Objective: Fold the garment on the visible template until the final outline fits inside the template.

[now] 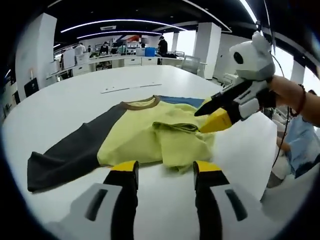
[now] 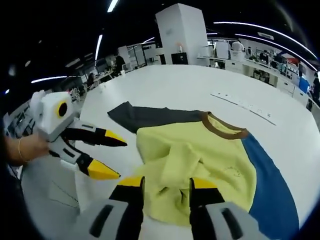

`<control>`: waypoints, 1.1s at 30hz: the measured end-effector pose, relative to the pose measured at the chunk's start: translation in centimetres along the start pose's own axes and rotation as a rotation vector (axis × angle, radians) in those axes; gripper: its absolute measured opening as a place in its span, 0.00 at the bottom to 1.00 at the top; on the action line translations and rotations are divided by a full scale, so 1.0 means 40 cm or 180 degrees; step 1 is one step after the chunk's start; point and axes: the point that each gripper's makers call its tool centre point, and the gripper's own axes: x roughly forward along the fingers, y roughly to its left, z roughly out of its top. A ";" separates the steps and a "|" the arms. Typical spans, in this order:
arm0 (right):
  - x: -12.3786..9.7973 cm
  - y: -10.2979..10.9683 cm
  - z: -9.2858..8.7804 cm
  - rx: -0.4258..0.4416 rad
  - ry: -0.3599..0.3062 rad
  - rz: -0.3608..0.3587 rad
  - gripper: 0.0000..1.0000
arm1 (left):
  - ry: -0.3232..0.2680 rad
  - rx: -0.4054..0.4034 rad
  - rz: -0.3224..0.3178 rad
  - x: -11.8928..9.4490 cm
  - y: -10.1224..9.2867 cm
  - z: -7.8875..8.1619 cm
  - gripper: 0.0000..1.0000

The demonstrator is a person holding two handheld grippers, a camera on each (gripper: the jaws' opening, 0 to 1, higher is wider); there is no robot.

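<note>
The yellow cotton T-shirt [image 1: 150, 135] with grey and blue sleeves is lying crumpled mid-worktop [image 1: 90, 90]. The right gripper [image 2: 166, 187] is clenching its yellow hem; the left gripper [image 1: 165, 170] is hovering released.

No readable text, labels or nos. anywhere. Yellow cotton T-shirt [image 2: 200, 155] w/ brown collar has a faint small mark on its front, too small/blurred to read.
</note>
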 end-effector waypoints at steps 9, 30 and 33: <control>0.012 -0.049 -0.002 -0.0003 0.0010 -0.0151 0.16 | 0.0083 -0.0255 -0.0016 0.059 0.005 -0.036 0.32; -0.067 -0.145 0.129 0.0043 -0.0386 -0.0355 0.00 | 0.0115 0.0210 -0.0392 -0.014 -0.115 -0.012 0.00; -0.070 -0.139 0.140 0.0030 -0.0417 -0.0351 0.00 | 0.0104 0.0311 -0.0445 -0.033 -0.148 -0.012 0.00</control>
